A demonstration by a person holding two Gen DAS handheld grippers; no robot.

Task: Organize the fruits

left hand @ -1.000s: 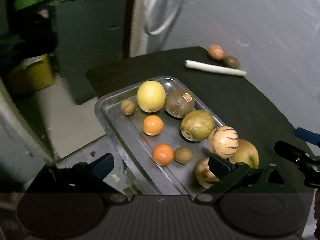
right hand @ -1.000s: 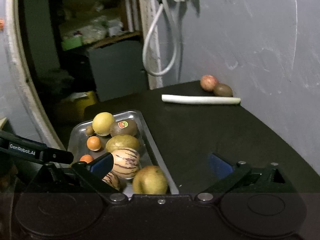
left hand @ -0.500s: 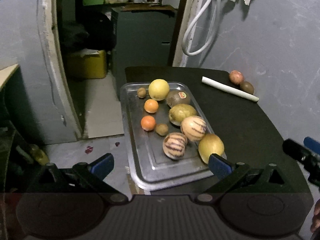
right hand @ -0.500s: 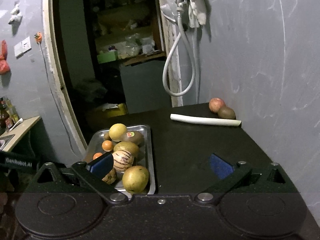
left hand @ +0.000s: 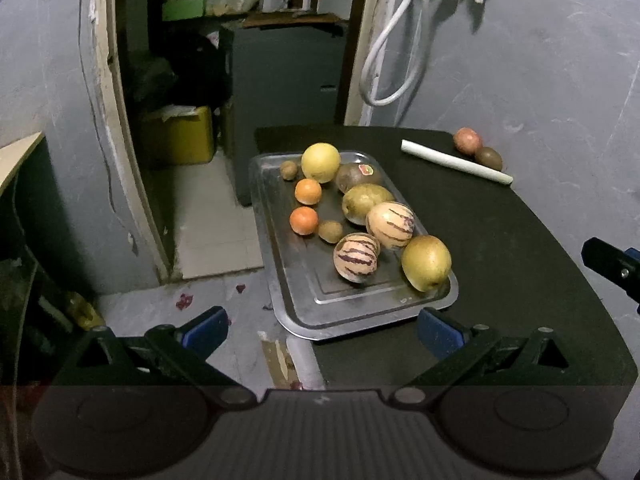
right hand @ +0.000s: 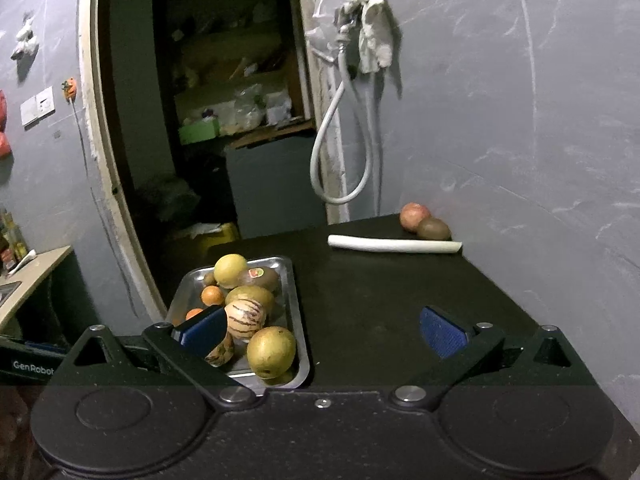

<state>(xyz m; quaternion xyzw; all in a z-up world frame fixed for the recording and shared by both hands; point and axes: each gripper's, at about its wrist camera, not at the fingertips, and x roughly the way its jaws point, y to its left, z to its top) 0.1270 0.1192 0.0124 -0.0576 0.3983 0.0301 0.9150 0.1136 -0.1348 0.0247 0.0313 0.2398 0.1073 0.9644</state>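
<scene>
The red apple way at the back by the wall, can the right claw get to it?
Probably yes. The right claw is open and empty, with bare black table ahead. The red apple touches a brown kiwi, and a white stalk lies across in front, so it must reach over that.

The left gripper [left hand: 322, 330] now sits pulled back and raised from the metal tray [left hand: 308, 304], so the whole tray with its fruit fills the middle of the left wrist frame, where a second ago its fingers reached in among the fruit. The right gripper [right hand: 322, 330] has lifted too, its tray [right hand: 301, 344] shrinking toward the lower left.
</scene>
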